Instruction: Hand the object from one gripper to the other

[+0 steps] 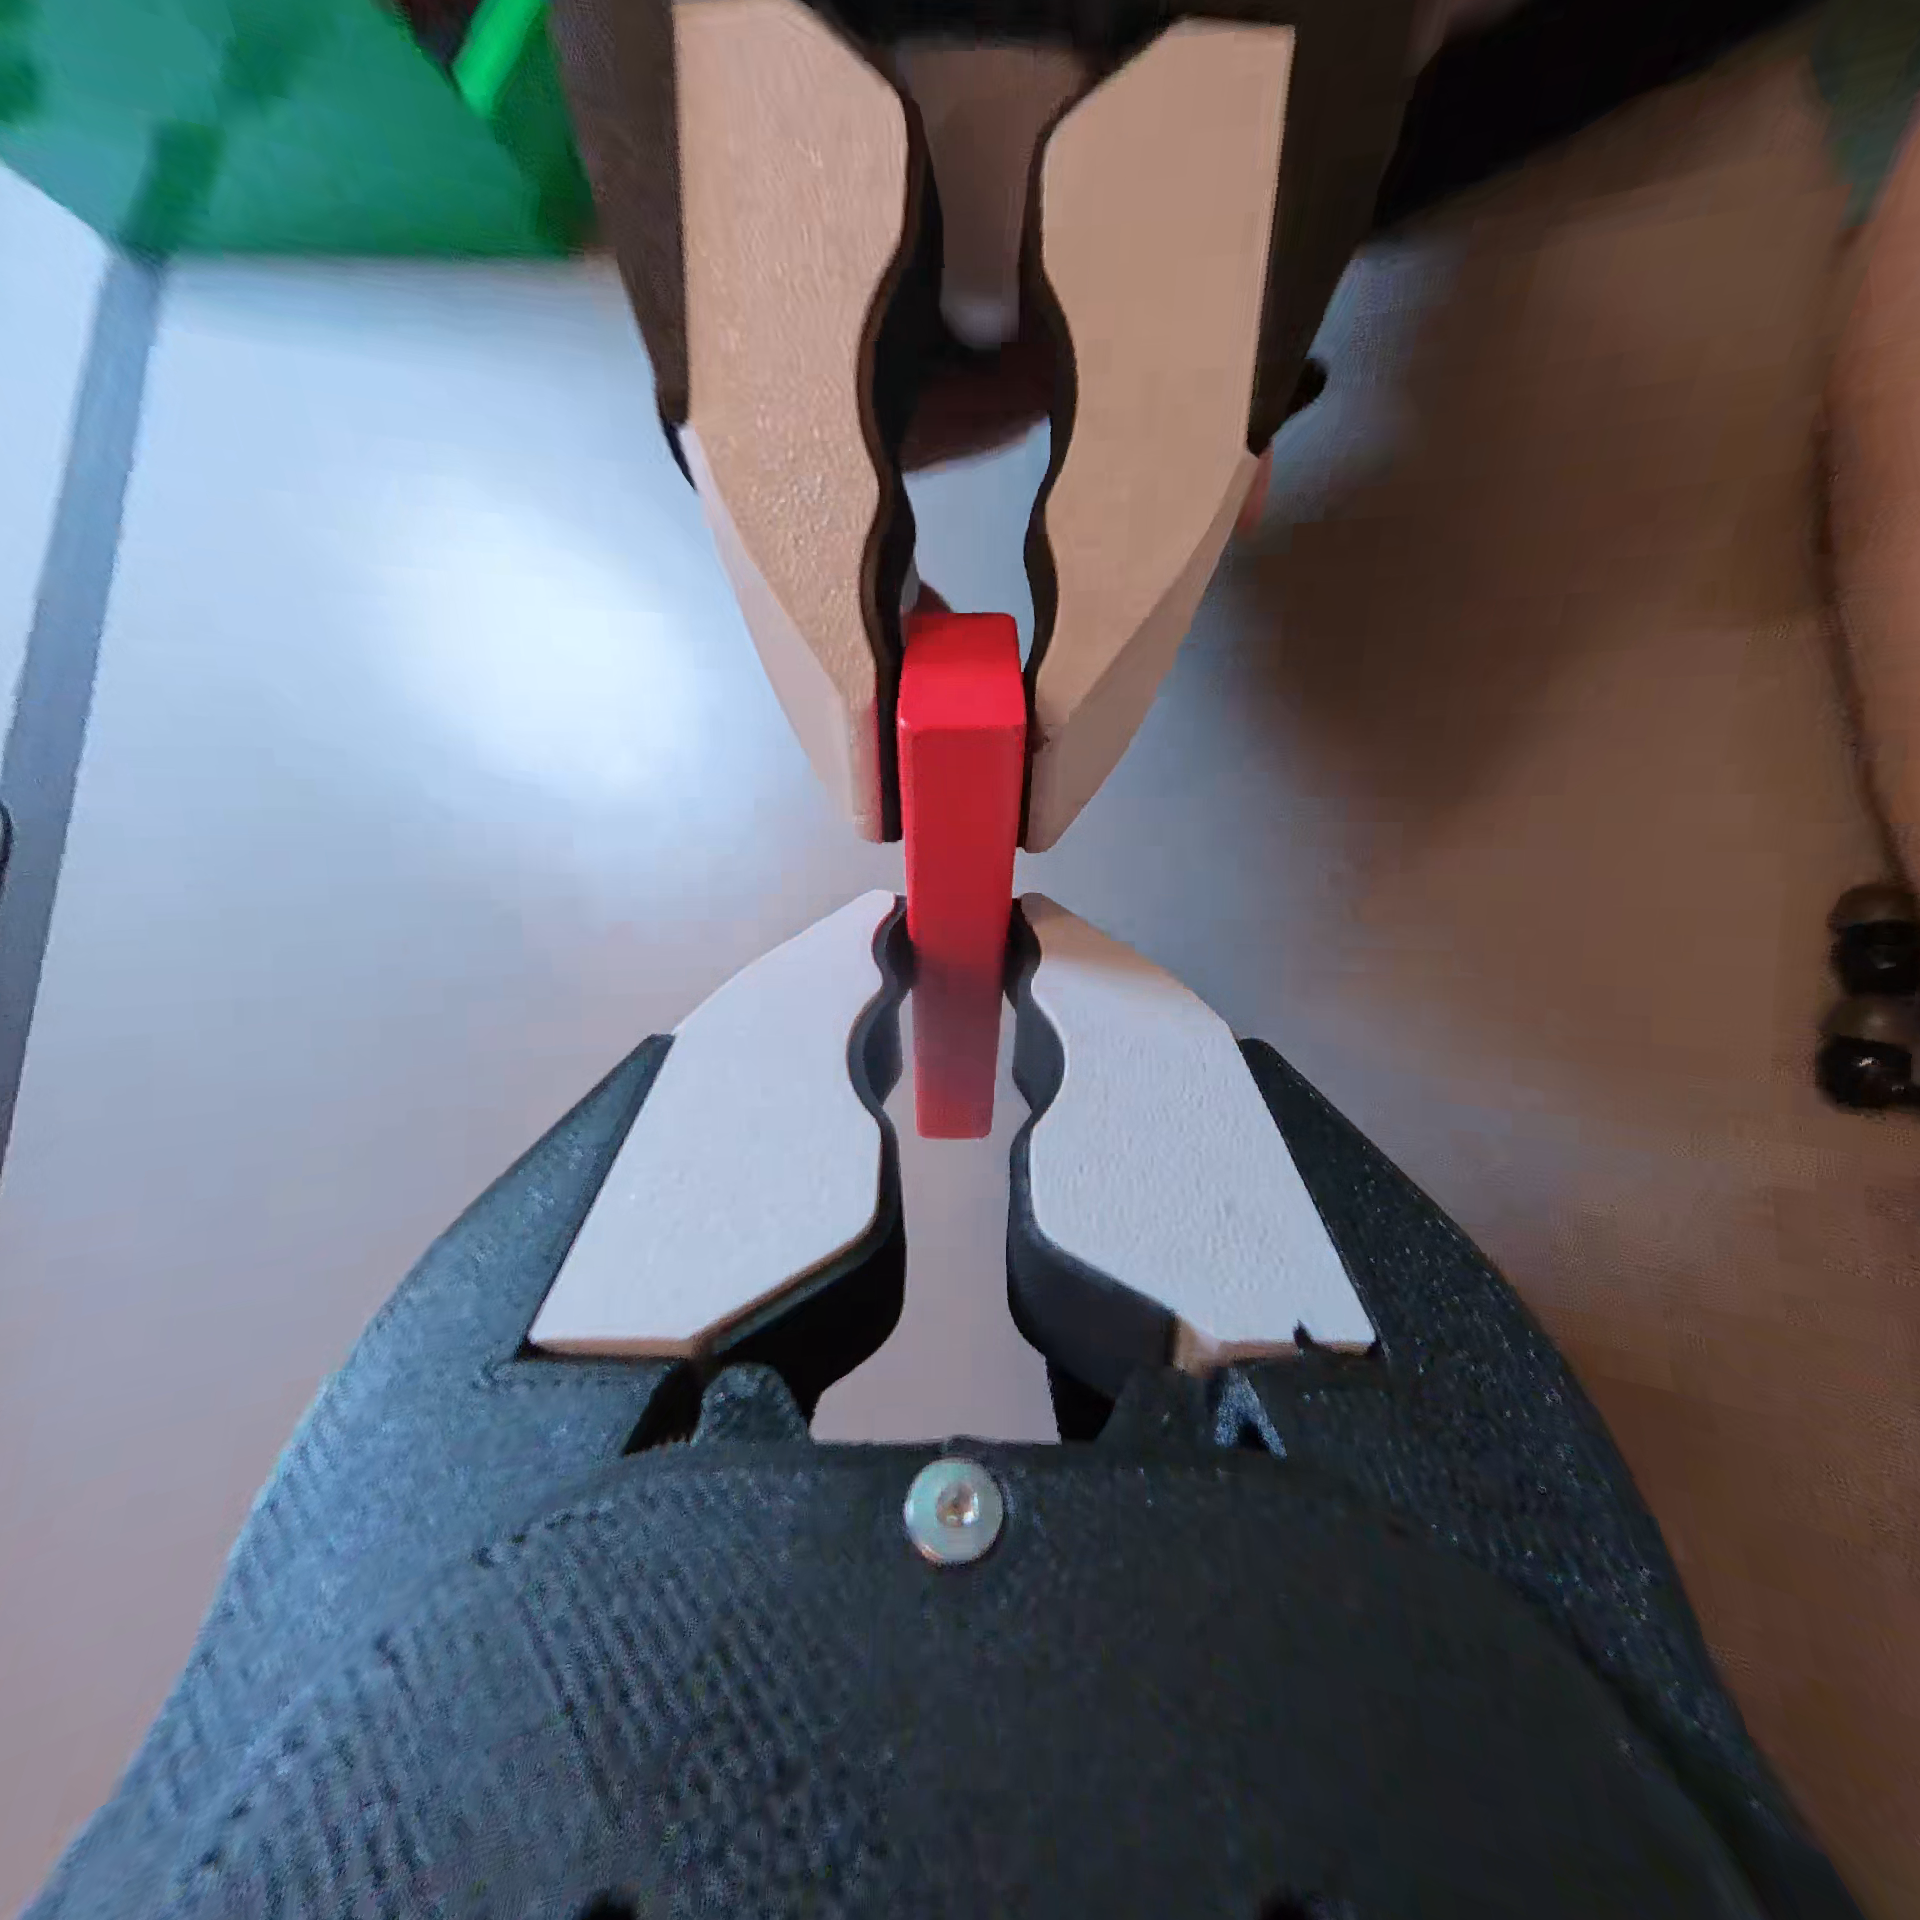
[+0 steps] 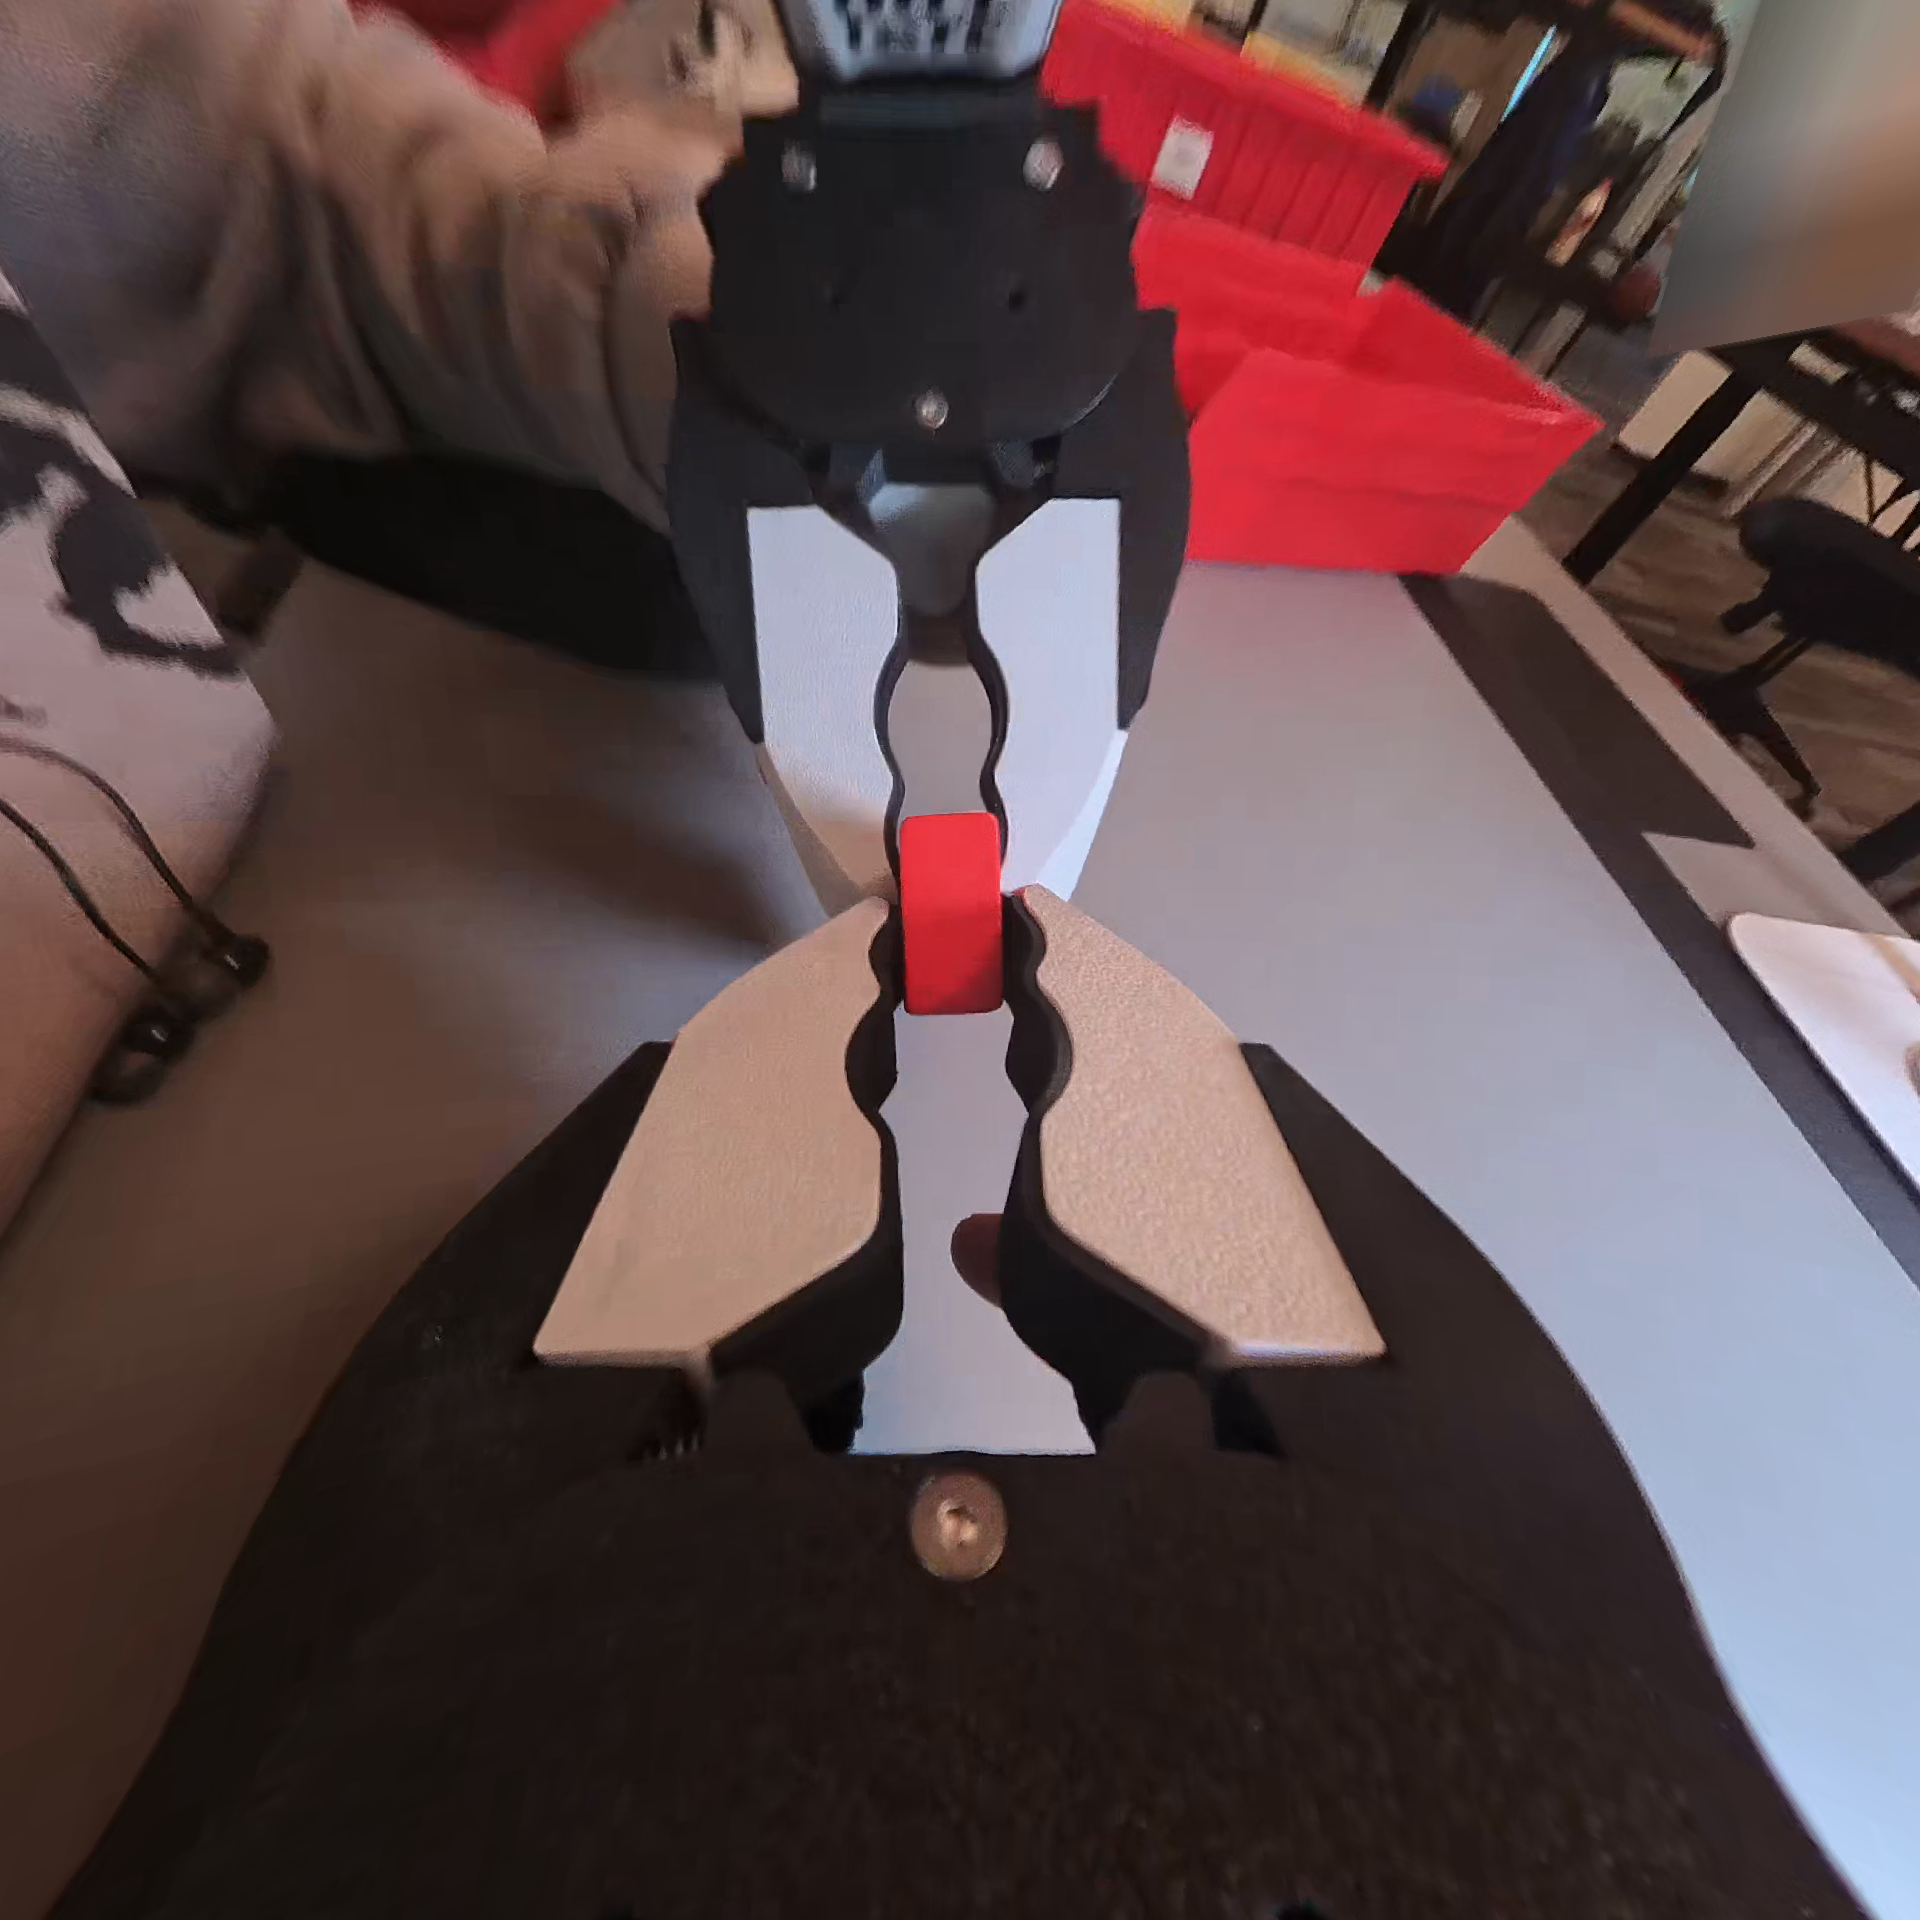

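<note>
Left wrist view: red block (image 1: 958, 831) lengthwise between tools.

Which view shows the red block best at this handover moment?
The left wrist view: the red block shows its full length, clamped between the right gripper and the left gripper. The right wrist view shows only its end face.

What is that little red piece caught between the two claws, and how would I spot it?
Start at the pale grey table, above which two black claws with pale fingers meet tip to tip. The left gripper and the right gripper both close on a small red block. It is a smooth rectangular bar and the only bright red thing between the fingertips.
</note>
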A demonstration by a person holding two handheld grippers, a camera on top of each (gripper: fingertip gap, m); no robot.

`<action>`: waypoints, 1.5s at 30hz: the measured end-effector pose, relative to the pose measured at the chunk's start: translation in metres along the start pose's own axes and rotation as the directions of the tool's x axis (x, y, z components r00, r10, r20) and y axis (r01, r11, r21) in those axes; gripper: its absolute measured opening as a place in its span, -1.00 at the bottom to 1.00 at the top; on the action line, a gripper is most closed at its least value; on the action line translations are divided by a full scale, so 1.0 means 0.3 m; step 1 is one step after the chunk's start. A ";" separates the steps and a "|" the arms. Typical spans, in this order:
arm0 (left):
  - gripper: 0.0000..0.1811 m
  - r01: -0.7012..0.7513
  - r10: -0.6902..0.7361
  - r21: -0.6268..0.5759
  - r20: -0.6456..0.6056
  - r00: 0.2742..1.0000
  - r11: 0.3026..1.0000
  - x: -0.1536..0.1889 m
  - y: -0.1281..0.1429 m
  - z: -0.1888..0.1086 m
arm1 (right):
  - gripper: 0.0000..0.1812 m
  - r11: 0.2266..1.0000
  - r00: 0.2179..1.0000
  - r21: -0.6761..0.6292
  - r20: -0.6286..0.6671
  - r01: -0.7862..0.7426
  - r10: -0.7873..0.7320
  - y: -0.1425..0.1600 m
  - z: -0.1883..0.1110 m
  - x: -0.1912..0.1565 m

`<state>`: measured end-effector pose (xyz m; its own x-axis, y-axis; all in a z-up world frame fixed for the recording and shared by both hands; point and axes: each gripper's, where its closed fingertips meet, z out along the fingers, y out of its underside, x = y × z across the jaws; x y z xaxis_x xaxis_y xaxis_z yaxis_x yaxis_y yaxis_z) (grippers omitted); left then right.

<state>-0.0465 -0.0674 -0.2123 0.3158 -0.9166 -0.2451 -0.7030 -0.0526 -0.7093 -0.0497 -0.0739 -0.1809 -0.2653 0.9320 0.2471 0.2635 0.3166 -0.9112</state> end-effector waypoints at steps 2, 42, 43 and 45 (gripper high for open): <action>-0.73 0.035 -0.029 0.204 -0.033 0.999 0.978 -0.016 -0.071 -0.052 | -0.81 0.989 0.998 0.130 -0.008 -0.066 0.067 -0.063 -0.045 0.031; -0.60 0.190 -0.150 0.489 -0.121 0.981 0.851 -0.054 -0.179 -0.160 | -0.82 0.912 0.968 0.323 0.075 -0.251 0.240 -0.130 -0.076 0.053; -0.57 0.214 -0.166 0.493 -0.140 0.976 0.843 -0.055 -0.178 -0.157 | -0.82 0.879 0.959 0.385 0.095 -0.281 0.265 -0.157 -0.095 0.061; -0.56 0.251 -0.184 0.499 -0.181 0.966 0.829 -0.044 -0.181 -0.139 | -0.82 0.818 0.945 0.475 0.120 -0.324 0.305 -0.197 -0.122 0.077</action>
<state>-0.0391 -0.0690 -0.1431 0.3195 -0.9475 0.0133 -0.1855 -0.0763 -0.9797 -0.0375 -0.0645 -0.1093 -0.2819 0.9558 -0.0839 -0.1393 -0.1272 -0.9820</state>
